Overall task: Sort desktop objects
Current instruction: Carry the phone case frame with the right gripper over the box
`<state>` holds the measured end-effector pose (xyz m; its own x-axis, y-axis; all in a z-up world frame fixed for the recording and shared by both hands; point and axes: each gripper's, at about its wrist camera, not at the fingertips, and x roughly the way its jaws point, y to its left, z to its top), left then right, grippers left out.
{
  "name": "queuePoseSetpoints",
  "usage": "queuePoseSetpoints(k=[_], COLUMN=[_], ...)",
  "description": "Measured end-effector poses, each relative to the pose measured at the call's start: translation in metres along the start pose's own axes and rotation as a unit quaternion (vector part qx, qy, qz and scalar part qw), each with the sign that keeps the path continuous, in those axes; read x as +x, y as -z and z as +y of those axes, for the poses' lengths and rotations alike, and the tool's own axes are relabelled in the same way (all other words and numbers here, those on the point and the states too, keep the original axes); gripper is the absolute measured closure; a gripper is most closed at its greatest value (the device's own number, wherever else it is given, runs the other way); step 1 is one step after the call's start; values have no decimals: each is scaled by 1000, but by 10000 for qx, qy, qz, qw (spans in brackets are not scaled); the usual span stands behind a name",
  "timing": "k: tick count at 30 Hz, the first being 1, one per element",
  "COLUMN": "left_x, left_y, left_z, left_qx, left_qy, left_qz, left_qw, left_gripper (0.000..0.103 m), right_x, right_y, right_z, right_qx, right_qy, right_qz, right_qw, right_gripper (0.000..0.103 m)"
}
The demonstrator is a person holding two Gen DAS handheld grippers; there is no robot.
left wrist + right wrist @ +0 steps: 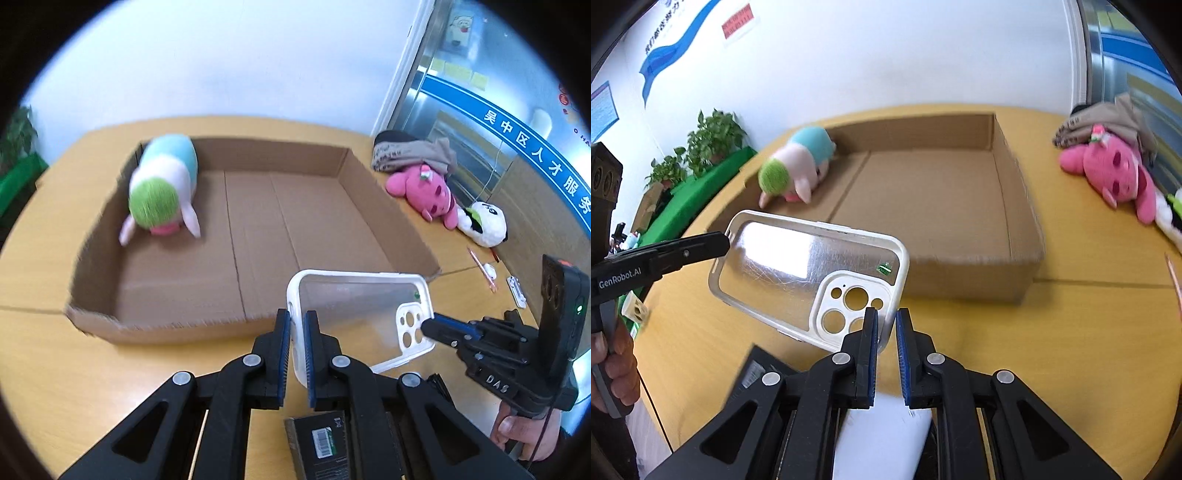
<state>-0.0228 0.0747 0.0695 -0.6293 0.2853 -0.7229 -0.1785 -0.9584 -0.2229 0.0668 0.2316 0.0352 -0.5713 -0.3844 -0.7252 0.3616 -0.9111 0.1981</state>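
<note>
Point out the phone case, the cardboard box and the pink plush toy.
phone case (783, 266): right wrist view, on its clear back panel.
cardboard box (258, 221): left wrist view, on its bare floor.
pink plush toy (1115, 177): right wrist view, on its face.

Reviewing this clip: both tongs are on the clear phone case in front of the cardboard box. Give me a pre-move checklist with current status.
1. Left tongs clamped on the phone case edge: ok.
2. Right tongs clamped on the camera-cutout end: ok.
3. Case lifted clear of the table: ok.
4. Bare floor in the cardboard box for the case: ok.
5. Green-headed plush out of the drop path, in the far-left corner: ok.
6. Grip firmness against slipping: cannot tell.
</note>
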Motion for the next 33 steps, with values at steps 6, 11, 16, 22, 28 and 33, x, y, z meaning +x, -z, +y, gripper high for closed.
queuePoseSetpoints(k=[6, 11, 16, 22, 28, 33], left_x=[-14, -22, -19, 0, 38, 82], left_y=[-20, -49, -82, -126, -164, -189], left_z=[11, 14, 20, 32, 48, 62], left_qx=[-31, 46, -2, -142, -281, -416], left_qy=[-42, -144, -65, 21, -19, -55], left_qz=[-251, -539, -678, -677, -441, -89], left_qw=[9997, 9984, 9977, 9976, 9986, 9991], left_gripper=[96, 97, 97, 97, 97, 97], right_x=[-12, -9, -13, 2, 40, 83], right_y=[-32, -60, -104, -157, -199, -226], right_z=[12, 17, 14, 4, -10, -32], right_qx=[-148, -232, -304, -285, -237, -76], right_qy=[-54, -111, -139, -131, -133, -175], right_qz=[-302, -357, -549, -592, -338, -14], right_qw=[9994, 9990, 9979, 9978, 9991, 9998], right_gripper=[92, 92, 92, 92, 92, 92])
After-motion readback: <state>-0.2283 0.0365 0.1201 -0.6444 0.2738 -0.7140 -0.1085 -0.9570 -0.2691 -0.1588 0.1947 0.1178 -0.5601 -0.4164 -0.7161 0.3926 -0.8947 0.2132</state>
